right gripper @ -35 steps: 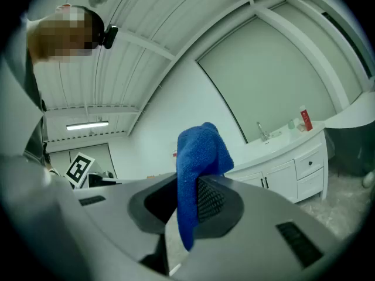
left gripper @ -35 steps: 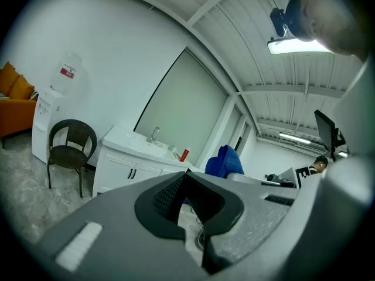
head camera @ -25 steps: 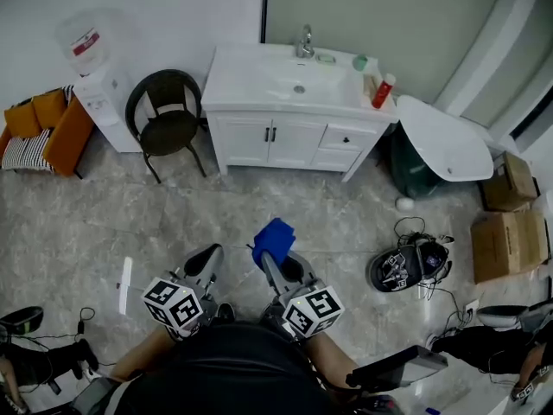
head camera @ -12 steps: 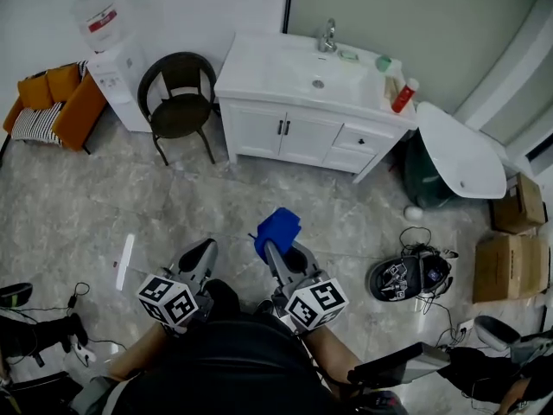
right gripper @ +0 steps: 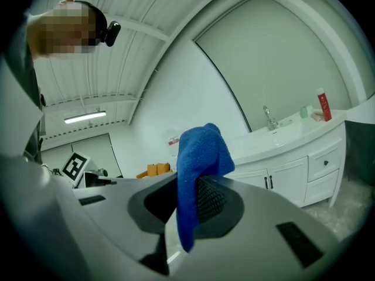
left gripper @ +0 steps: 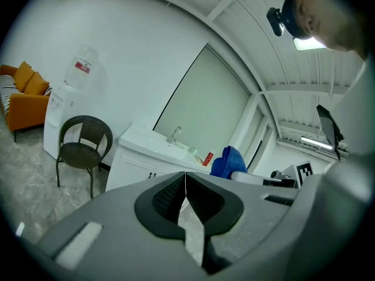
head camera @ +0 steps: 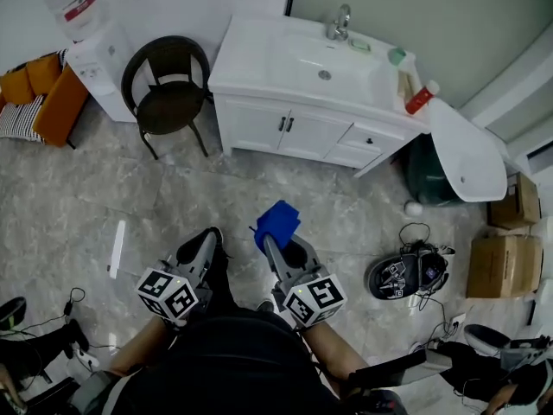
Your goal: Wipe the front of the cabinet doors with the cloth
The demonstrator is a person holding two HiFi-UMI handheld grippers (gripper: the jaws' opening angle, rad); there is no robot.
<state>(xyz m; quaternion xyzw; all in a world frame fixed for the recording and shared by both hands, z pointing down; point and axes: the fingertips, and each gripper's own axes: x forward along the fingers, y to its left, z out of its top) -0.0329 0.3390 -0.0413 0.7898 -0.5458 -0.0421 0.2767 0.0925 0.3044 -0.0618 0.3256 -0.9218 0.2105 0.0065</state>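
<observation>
My right gripper (head camera: 275, 247) is clenched on the crumpled blue terry cloth (head camera: 277, 221), well apart from the white panelled cabinet doors (head camera: 278, 129), which lie straight ahead of it. My left gripper (head camera: 206, 247), clenched on nothing, sits slightly farther from those doors.

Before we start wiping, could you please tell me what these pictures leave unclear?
Cabinet doors: any dirt too small, head view.
Red bottle label: too small, head view.
Orange sofa: cut by left edge, head view.
Right hand-held gripper pads: partly covered by blue cloth, right gripper view.
</observation>
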